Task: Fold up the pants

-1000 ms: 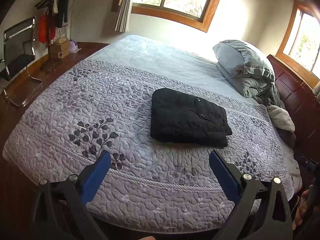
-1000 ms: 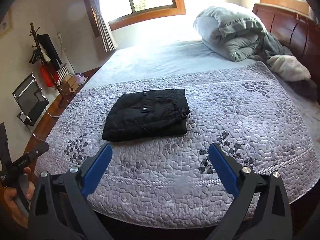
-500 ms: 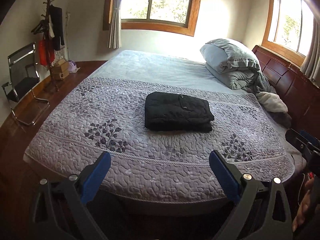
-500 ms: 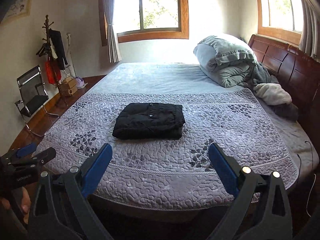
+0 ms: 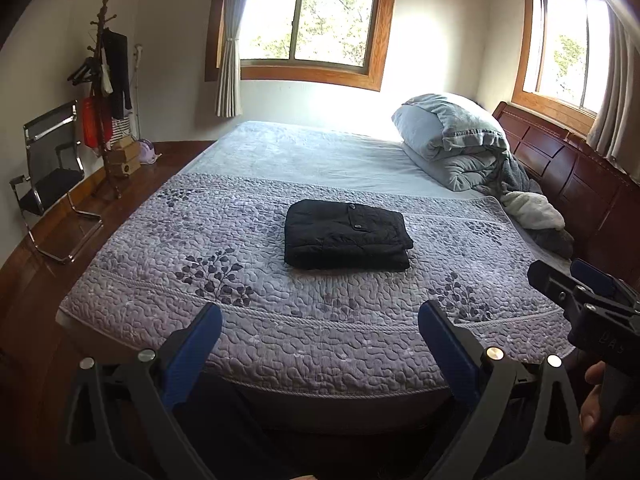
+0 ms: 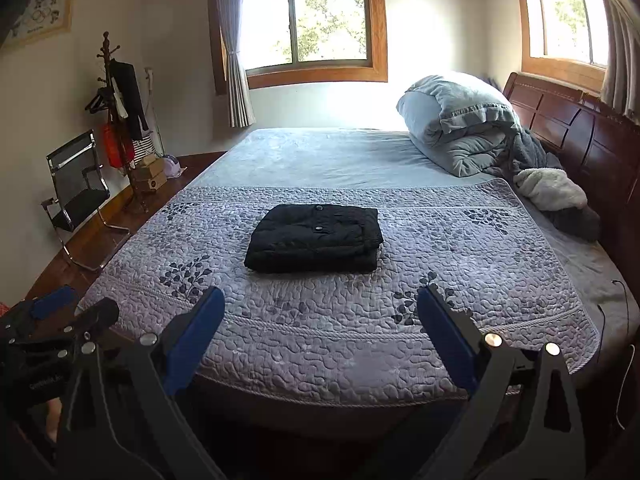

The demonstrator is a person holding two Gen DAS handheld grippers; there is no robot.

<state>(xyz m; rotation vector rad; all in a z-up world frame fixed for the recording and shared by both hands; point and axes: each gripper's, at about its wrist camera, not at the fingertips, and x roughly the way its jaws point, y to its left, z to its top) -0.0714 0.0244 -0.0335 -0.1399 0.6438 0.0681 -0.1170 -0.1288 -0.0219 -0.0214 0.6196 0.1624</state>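
My left tongs and right tongs gape wide, empty, both well short of the folded black pants lying crosswise ahead on the quilt.

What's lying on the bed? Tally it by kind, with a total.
Folded black pants: 1
Quilted purple bedspread: 1
Rolled grey comforter: 1
White fleece blanket: 1
Total: 4

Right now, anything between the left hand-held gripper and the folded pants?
Nothing but bare quilt between the left hand-held gripper and the folded pants; the left wrist view shows it.
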